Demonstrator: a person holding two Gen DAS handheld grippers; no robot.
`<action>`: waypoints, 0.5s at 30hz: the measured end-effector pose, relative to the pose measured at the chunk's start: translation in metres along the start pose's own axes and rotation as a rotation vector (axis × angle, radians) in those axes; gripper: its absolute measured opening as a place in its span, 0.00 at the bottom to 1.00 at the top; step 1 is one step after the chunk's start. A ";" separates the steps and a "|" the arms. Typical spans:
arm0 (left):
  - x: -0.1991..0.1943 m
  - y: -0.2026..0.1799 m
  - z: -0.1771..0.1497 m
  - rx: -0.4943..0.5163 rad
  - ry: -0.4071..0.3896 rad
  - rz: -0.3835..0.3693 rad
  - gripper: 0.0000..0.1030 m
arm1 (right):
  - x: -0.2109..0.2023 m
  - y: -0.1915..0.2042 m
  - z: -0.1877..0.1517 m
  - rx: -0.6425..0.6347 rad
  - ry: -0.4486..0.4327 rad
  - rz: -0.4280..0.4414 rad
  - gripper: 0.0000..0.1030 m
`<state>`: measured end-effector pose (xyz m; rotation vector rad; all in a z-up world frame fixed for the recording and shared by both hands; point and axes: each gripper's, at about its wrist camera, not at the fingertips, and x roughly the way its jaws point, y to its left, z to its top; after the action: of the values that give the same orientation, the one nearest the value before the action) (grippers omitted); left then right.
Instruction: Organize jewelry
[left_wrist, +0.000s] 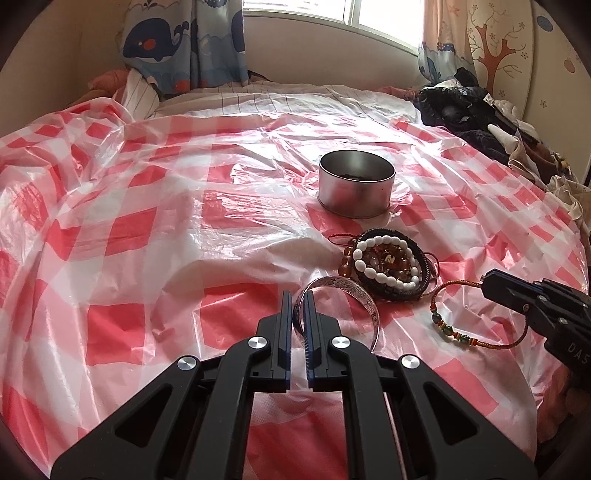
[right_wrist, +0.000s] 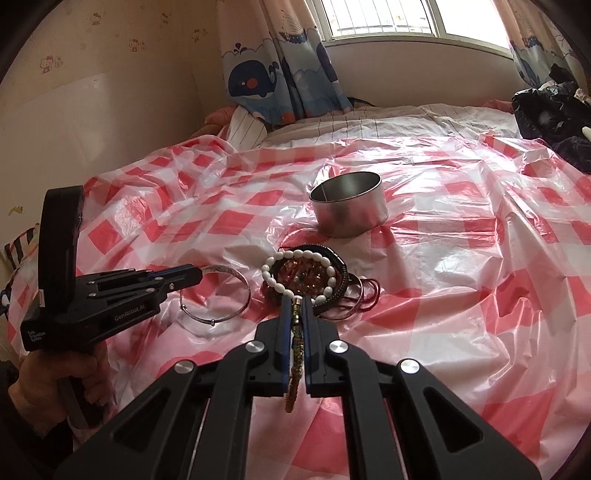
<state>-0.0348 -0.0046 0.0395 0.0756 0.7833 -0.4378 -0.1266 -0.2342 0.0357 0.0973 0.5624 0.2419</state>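
My left gripper (left_wrist: 297, 295) is shut on the rim of a wide engraved silver bangle (left_wrist: 354, 295), which it holds just above the sheet; in the right wrist view this gripper (right_wrist: 198, 275) and bangle (right_wrist: 212, 322) are at the left. My right gripper (right_wrist: 296, 302) is shut on a red-and-gold cord bracelet (right_wrist: 296, 332) that hangs between its fingers. From the left wrist view that gripper (left_wrist: 487, 278) comes in from the right, and the bracelet's green beads (left_wrist: 458, 336) dangle below it. A pile of bracelets (left_wrist: 388, 264) (right_wrist: 306, 277) with a white bead bracelet on top lies between the two grippers. An open round metal tin (left_wrist: 356, 188) (right_wrist: 349, 210) stands behind the pile.
A crinkled red-and-white checked plastic sheet (left_wrist: 147, 221) covers the bed. Dark clothes (left_wrist: 480, 118) (right_wrist: 554, 110) are heaped at the far right. Whale-print curtains (right_wrist: 280, 74) and a window are at the back. A hand (right_wrist: 55, 387) holds the left gripper's handle.
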 end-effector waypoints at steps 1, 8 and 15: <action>-0.001 0.000 0.001 0.000 -0.004 -0.002 0.05 | 0.001 -0.002 0.000 0.011 0.002 0.006 0.06; -0.005 0.002 0.002 -0.007 -0.017 -0.005 0.05 | 0.003 0.004 -0.001 -0.016 0.014 -0.017 0.06; -0.010 0.004 0.010 -0.040 -0.038 -0.046 0.05 | -0.003 0.007 0.008 -0.029 0.005 -0.003 0.06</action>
<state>-0.0326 0.0005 0.0531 0.0122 0.7574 -0.4661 -0.1263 -0.2280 0.0454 0.0674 0.5641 0.2477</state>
